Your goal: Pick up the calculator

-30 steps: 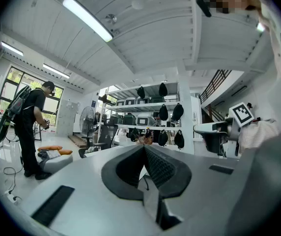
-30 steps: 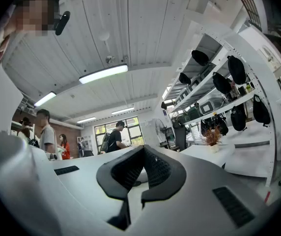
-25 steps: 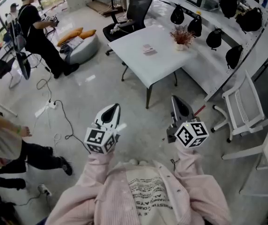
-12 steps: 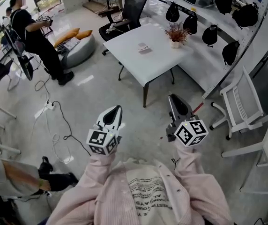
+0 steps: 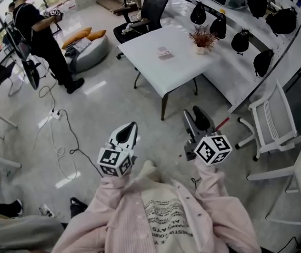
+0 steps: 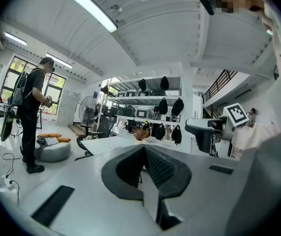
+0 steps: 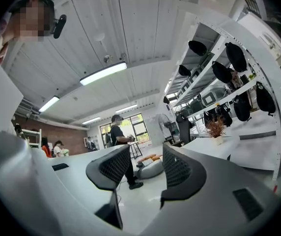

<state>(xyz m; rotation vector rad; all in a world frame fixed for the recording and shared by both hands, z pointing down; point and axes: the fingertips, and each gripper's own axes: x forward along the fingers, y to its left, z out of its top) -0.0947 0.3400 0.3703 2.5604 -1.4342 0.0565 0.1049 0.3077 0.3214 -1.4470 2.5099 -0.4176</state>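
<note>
calculator [image 5: 164,52] sits mid table [image 5: 182,73], too small to tell which way it points or how its long side runs. it's at 1 o'clock from the left gripper [image 5: 128,130] and 11 from the right gripper [image 5: 194,117], well apart from both. left jaws pinched together, empty. right jaws opening, nothing between. only the head view shows the calculator, the gripper views just catch the table and plant [image 7: 214,128]

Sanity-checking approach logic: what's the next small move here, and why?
Probably step toward the white table, carrying the right gripper forward. The calculator lies flat on that table near a potted plant, well beyond both grippers, across a stretch of floor. The right jaws are opening with nothing between them. The left gripper is shut.
</note>
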